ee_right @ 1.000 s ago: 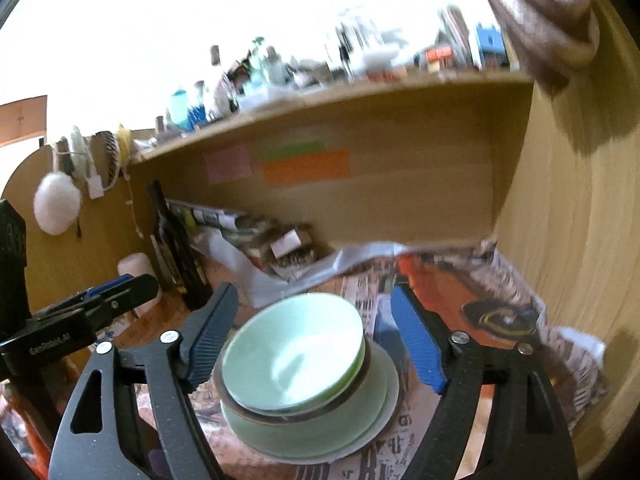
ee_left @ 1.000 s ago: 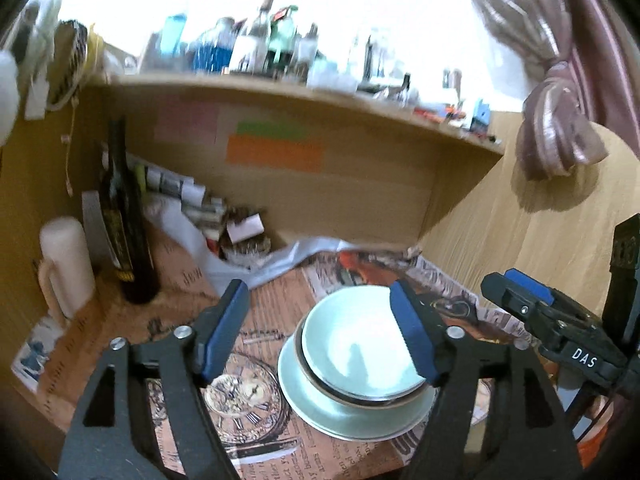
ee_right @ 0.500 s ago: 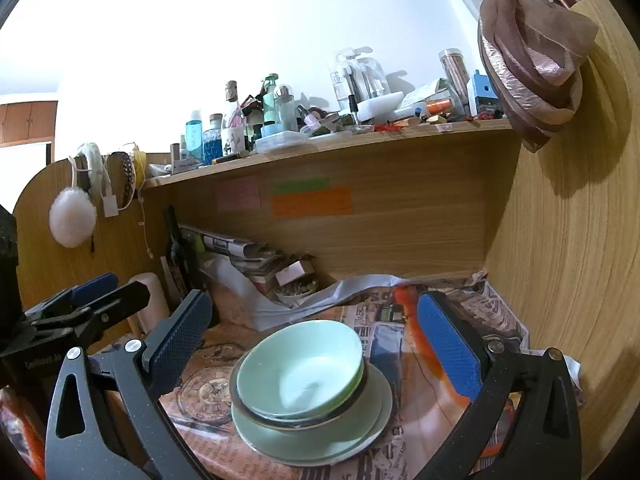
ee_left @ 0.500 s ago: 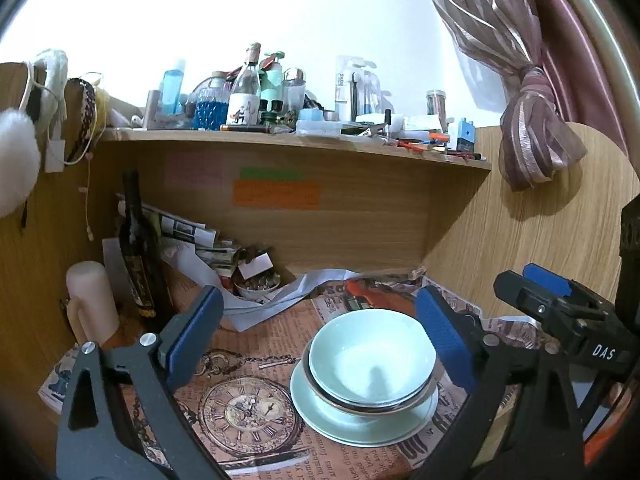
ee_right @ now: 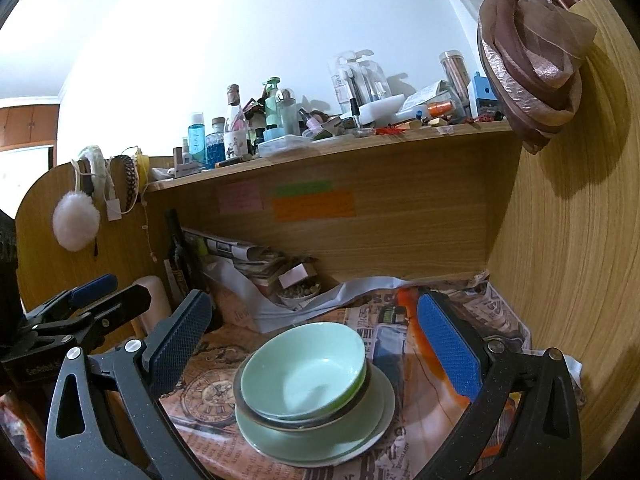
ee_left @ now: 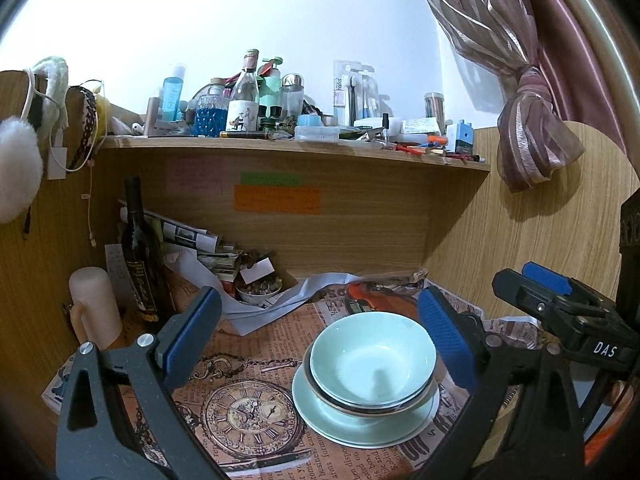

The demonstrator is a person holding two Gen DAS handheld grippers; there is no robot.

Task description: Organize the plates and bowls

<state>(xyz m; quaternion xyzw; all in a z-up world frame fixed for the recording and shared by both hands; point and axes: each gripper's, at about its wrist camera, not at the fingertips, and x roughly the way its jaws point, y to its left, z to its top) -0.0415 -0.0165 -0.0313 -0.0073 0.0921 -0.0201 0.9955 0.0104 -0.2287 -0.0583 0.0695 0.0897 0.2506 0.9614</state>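
Observation:
A pale green bowl (ee_left: 372,356) sits in a second, dark-rimmed bowl (ee_left: 368,406), and both rest on a pale green plate (ee_left: 352,426) on the newspaper-covered desk. The stack also shows in the right wrist view: bowl (ee_right: 304,368), plate (ee_right: 360,436). My left gripper (ee_left: 320,334) is open and empty, held back above the stack. My right gripper (ee_right: 312,340) is open and empty, also back from the stack. Each gripper shows at the edge of the other's view: the right one (ee_left: 560,304), the left one (ee_right: 80,304).
A dark wine bottle (ee_left: 138,252) and a pale cylinder (ee_left: 94,308) stand at the left. A small bowl of trinkets (ee_left: 258,290) and paper piles lie at the back. A cluttered shelf (ee_left: 296,146) overhangs. A wooden side panel (ee_right: 560,260) closes the right.
Both grippers have pulled back and up from the stacked bowls and opened wider. The stack has not moved.

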